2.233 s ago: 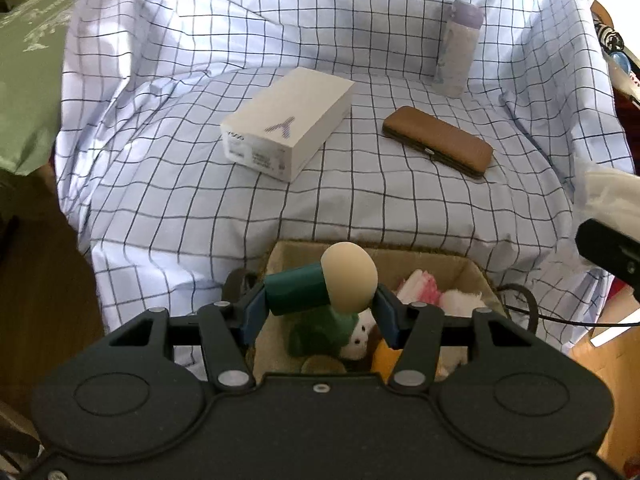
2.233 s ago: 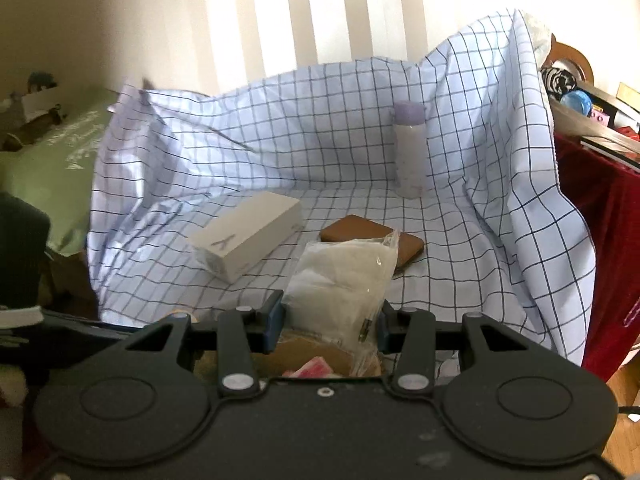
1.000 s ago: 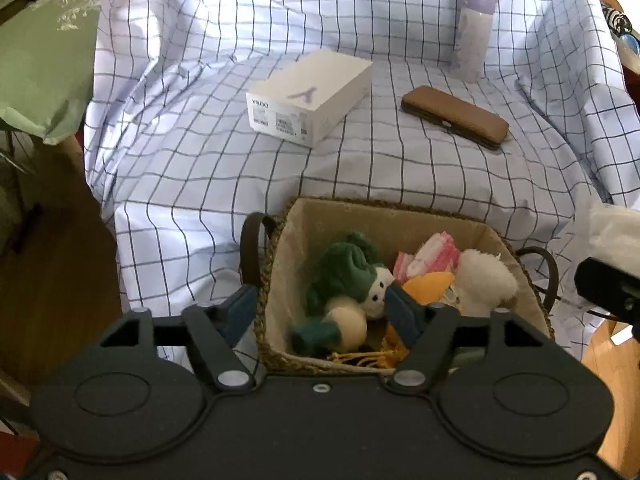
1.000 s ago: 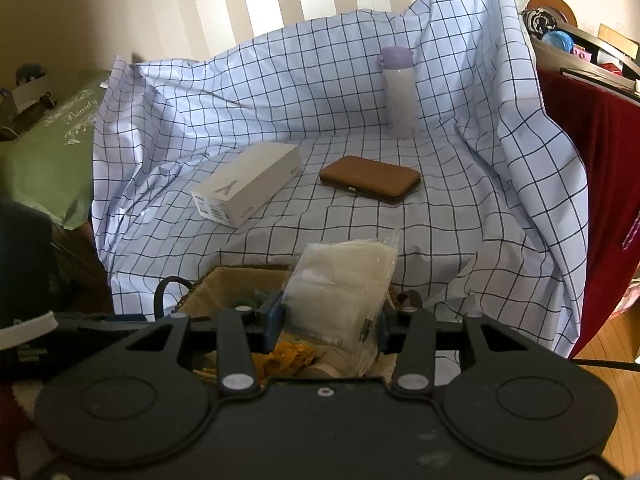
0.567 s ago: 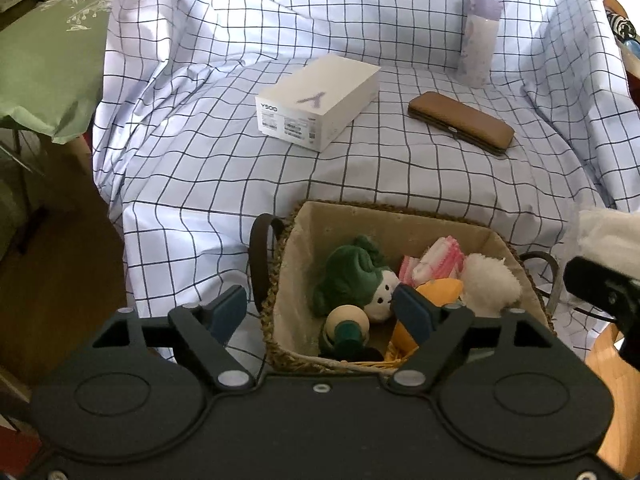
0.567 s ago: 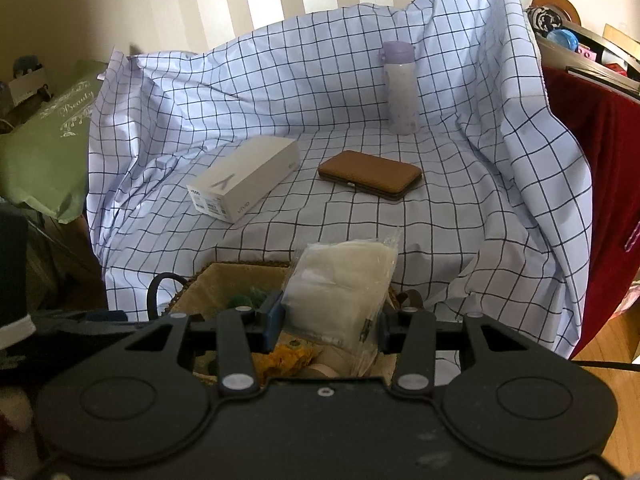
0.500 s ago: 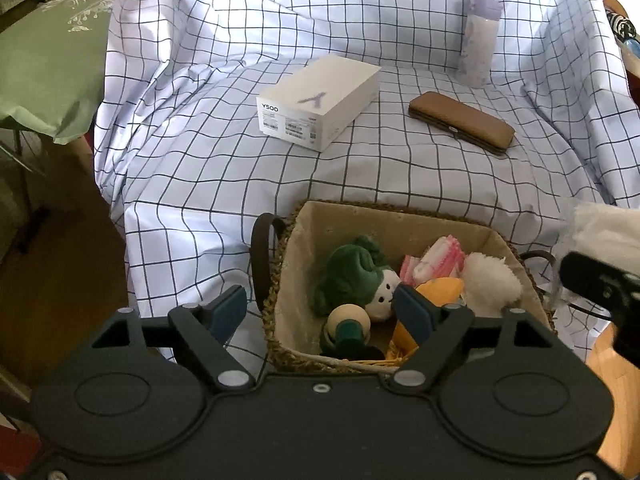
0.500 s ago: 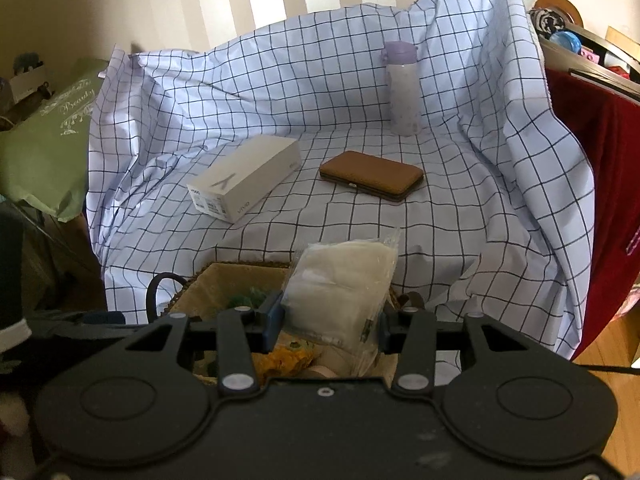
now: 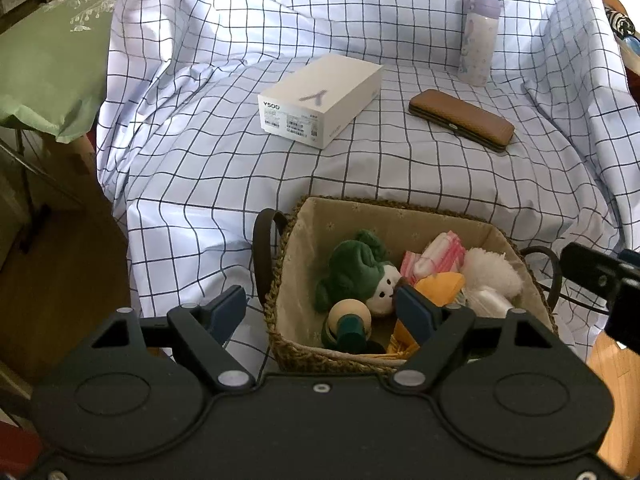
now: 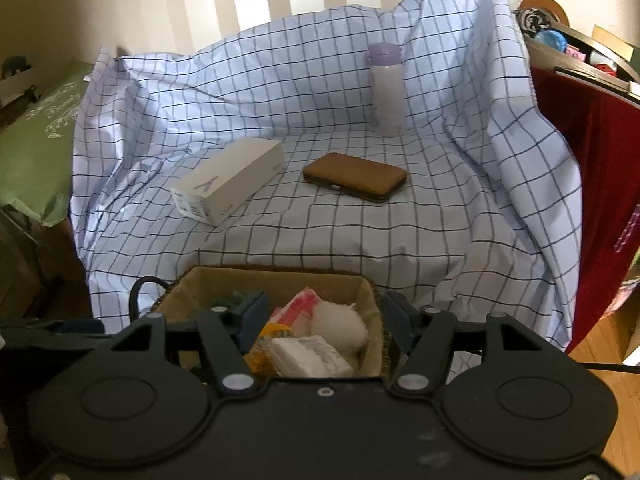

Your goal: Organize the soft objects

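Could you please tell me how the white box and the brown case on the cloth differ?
The white box is tall, blocky and printed with labels; the brown case is flat, rounded and plain. The box lies left of the case. Both rest on the checked cloth, outside the basket.

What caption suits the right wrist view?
Right tool opening above a woven basket of soft toys, a plastic-wrapped white packet lying inside.

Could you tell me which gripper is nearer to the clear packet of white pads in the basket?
Right. The right gripper hangs directly over the packet, jaws opening; the left gripper is over the basket's other end.
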Demonstrator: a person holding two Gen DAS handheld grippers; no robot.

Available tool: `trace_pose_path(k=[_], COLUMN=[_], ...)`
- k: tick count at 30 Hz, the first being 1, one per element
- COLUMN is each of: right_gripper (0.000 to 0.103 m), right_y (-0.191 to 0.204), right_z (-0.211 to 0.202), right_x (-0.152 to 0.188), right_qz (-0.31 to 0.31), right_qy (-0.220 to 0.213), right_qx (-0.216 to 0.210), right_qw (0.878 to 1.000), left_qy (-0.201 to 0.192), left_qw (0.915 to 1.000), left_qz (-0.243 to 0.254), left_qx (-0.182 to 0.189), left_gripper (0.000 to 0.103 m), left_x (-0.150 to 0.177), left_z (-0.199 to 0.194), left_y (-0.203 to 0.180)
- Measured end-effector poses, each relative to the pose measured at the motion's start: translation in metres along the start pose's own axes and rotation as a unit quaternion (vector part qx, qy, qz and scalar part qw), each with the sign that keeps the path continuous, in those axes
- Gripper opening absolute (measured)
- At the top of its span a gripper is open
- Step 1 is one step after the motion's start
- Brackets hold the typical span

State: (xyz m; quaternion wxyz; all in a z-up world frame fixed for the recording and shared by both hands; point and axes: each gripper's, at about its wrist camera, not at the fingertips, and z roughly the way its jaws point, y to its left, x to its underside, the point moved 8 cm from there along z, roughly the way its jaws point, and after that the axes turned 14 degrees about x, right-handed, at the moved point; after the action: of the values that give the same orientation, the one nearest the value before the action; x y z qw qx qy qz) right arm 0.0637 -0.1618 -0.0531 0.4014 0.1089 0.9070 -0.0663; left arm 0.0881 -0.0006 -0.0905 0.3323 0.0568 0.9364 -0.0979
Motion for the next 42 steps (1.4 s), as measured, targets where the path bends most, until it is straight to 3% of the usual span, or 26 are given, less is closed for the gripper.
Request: trace_pose_path(k=[5,21,25,29,42], right_gripper=[0.067,0.077,0.082,0.094,0.099], right_y=[-0.005,-0.019,-0.02,-0.021,-0.017], right_z=[0.001,0.005,0.005,0.004,0.006], right_x=[0.003,0.012,0.013,0.013,0.017], right_qz=[0.001,0.015,0.016,0.016,0.006], right_qy=[0.005,0.025,0.027,0.027,0.032], right_qx=[0.014,0.038,0.043,0.05,0.051], right_qw=[1.0,0.999,0.999,0.998,0.998], left_qy=[-0.003,-0.012,-0.011,-0.011,-0.007], left_qw=[1.0,0.9996,0.9997,0.9998,0.9999], left_qz=[0.008,0.025,0.022,0.018,0.014], left_qx=[-0.002,-0.004,-0.003,-0.002,0.0], left_gripper=[0.085,0.09,0.093,0.093,0.093], left_x=[0.0,0.003,0.004,0.004,0.007], left_z=[-0.003,-0.016,-0.017,-0.018,-0.019], left_y=[-0.004,-0.011,-0.012,-0.011,-0.011])
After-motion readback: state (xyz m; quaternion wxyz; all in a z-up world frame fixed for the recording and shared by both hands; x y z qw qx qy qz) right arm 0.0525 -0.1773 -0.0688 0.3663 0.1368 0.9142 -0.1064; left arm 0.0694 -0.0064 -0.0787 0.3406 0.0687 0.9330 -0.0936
